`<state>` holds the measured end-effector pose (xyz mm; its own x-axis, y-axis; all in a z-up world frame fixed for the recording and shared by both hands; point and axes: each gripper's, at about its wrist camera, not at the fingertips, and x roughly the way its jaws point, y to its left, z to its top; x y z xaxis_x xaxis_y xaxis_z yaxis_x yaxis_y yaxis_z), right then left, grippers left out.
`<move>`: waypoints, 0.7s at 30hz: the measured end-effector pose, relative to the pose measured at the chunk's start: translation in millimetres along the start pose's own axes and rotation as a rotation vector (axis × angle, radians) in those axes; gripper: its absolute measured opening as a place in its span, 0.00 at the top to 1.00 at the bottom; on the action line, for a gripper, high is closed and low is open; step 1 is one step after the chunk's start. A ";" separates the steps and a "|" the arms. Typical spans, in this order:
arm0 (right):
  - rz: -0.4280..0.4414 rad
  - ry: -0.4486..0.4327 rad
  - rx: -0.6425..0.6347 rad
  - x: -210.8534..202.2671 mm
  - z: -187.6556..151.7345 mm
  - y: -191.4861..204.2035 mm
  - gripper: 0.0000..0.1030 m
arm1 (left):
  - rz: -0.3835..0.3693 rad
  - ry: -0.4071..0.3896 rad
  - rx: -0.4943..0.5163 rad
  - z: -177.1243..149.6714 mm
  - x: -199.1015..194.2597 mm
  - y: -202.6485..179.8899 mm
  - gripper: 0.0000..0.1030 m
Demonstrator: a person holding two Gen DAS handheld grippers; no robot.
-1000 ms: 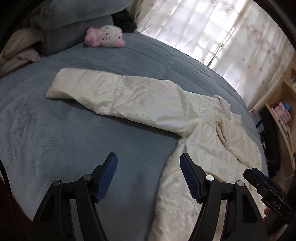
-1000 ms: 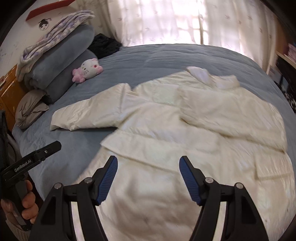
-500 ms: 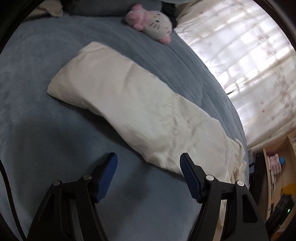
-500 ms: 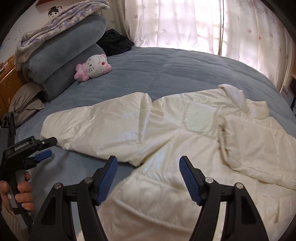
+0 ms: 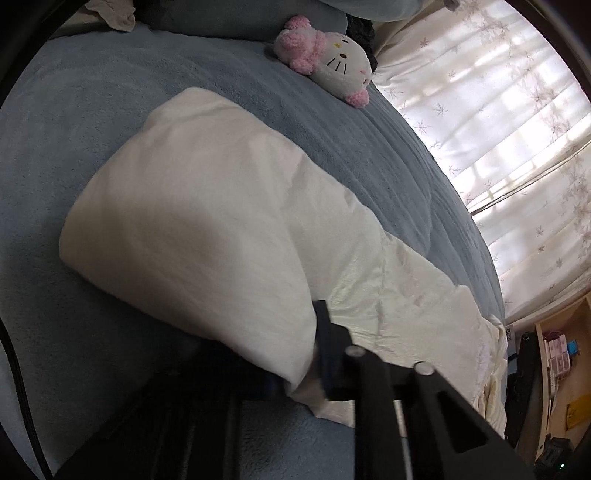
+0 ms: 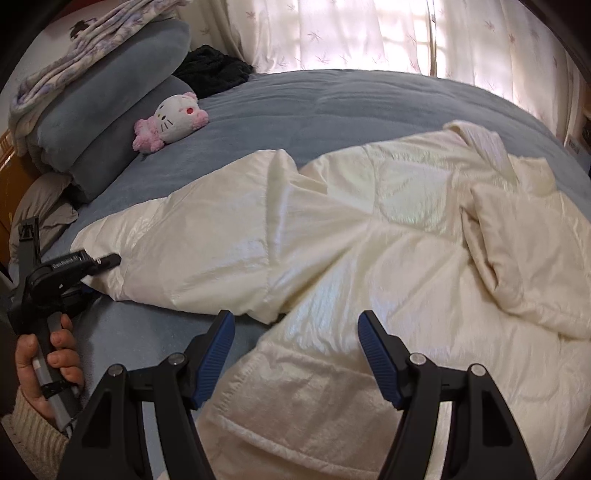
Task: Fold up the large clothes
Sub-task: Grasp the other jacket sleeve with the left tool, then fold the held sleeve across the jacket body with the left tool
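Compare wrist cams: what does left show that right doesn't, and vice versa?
Left only: the left gripper close up, shut on the jacket sleeve, and shelves at right.
Right only: the open right gripper over the jacket body, the hand holding the left gripper, and stacked bedding.
Both: cream jacket, plush toy, blue bedspread, curtains.

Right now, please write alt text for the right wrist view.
A cream padded jacket lies spread on a blue bed; the open right gripper hovers over its hem. At left, the left gripper pinches the sleeve end, near a plush cat.
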<state>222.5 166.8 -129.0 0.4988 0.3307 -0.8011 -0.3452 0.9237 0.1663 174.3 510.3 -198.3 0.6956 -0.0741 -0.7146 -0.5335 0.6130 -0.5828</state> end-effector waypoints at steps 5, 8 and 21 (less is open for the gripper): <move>0.026 -0.022 0.038 -17.8 -0.7 -11.3 0.33 | 0.054 -0.091 0.109 -0.3 -41.4 -50.8 0.96; 0.046 -0.060 0.071 -42.2 -2.3 -23.8 0.33 | 0.038 -0.157 0.219 -4.4 -79.5 -102.0 0.96; 0.037 -0.213 0.289 -143.9 -38.6 -137.1 0.33 | -0.072 -0.161 0.682 -111.4 -182.2 -339.8 0.96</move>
<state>167.3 -14.9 -58.7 0.6552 0.3702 -0.6585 -0.1425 0.9166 0.3735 175.1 227.8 86.8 0.8084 -0.0486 -0.5867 -0.0985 0.9714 -0.2162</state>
